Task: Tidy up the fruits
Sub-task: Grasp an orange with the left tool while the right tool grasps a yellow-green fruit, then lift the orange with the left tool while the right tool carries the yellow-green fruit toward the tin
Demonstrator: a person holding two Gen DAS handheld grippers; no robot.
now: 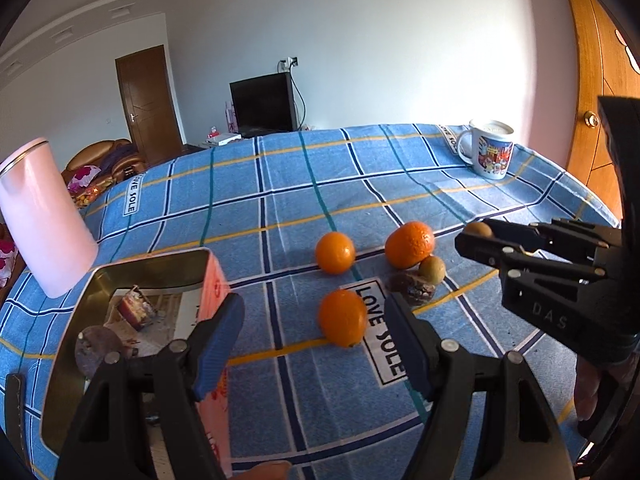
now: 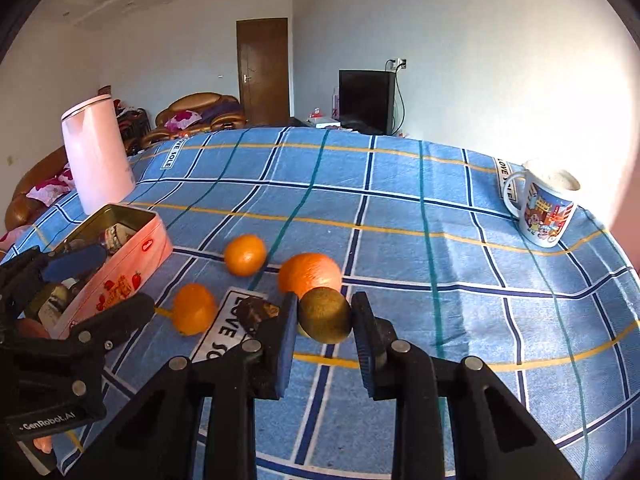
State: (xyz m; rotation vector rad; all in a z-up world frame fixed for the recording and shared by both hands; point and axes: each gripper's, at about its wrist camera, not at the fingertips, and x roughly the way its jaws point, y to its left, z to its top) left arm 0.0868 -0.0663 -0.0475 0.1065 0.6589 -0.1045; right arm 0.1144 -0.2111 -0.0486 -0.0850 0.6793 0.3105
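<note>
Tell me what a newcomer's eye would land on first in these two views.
Bright oranges scattered mid-table on the blue plaid tablecloth. The right gripper holds a small greenish-brown fruit between its pads. The left gripper hangs open beside the pink tin box, with the pale pink kettle behind.

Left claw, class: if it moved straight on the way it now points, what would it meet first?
Most likely the nearest small round orange fruit, lying on the blue checked tablecloth between and just beyond the open left claw. Depth is uncertain in this fisheye view.
</note>
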